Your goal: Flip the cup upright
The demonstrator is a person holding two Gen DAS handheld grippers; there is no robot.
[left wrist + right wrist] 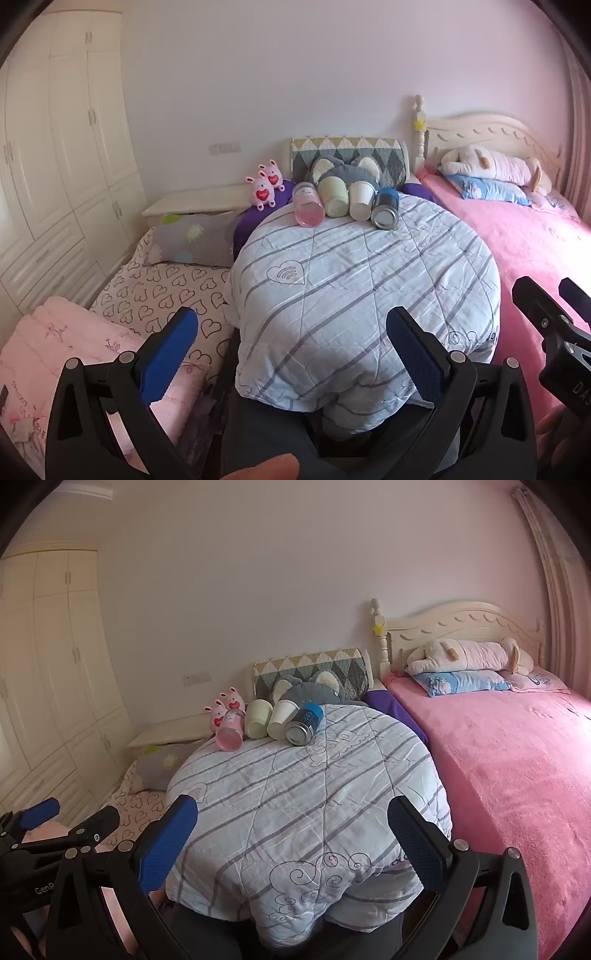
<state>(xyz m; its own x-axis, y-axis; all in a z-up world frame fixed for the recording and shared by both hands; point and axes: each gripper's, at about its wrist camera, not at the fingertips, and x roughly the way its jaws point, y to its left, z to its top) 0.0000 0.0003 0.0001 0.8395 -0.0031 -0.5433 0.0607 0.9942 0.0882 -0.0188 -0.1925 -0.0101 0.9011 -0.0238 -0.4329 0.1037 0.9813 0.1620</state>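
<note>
Several cups lie on their sides in a row at the far end of a striped folded quilt: a pink clear cup, a pale green cup, a white paper cup and a blue-and-silver metal cup. The same row shows in the right wrist view: pink, green, white, metal. My left gripper is open and empty, well short of the cups. My right gripper is open and empty too, equally far back.
A grey plush toy and a quilted headboard pad stand behind the cups. Two pink bunny toys sit to the left. A pink bed with pillows lies right. A wardrobe stands left.
</note>
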